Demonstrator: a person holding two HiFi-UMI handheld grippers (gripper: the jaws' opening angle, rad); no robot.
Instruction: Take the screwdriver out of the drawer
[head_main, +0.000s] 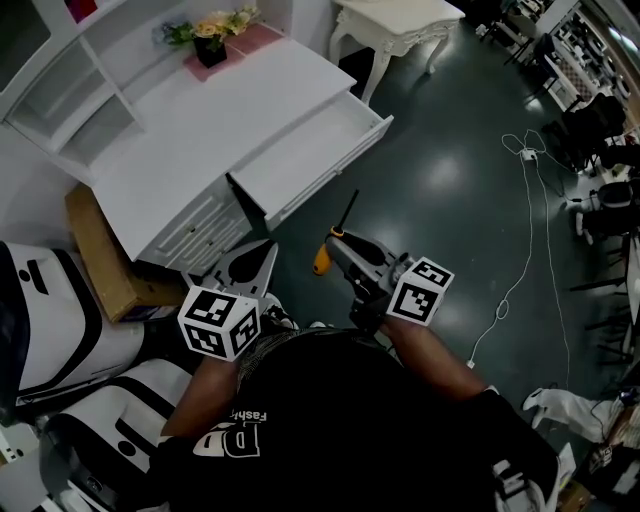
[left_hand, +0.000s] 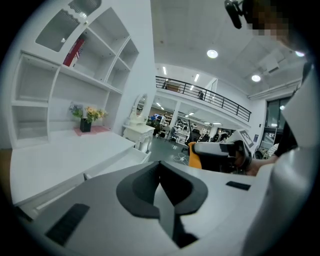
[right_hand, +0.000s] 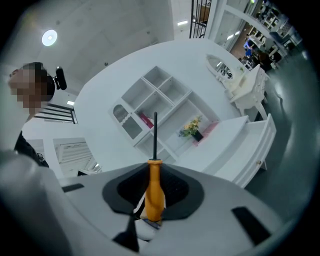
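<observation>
My right gripper is shut on the screwdriver; the orange handle sits between its pads and the black shaft sticks out ahead over the dark floor. The right gripper view shows the handle clamped in the right gripper, the shaft pointing toward the desk. The white drawer stands pulled open and looks bare inside. My left gripper hangs shut and empty near the desk's lower drawers. In the left gripper view the left gripper has its pads together, and the right gripper with the orange handle is on the right.
On the white desk a flower pot sits on a pink mat, beside a shelf unit. A cardboard box leans at the desk's left. A small white table stands behind. White cables trail across the floor.
</observation>
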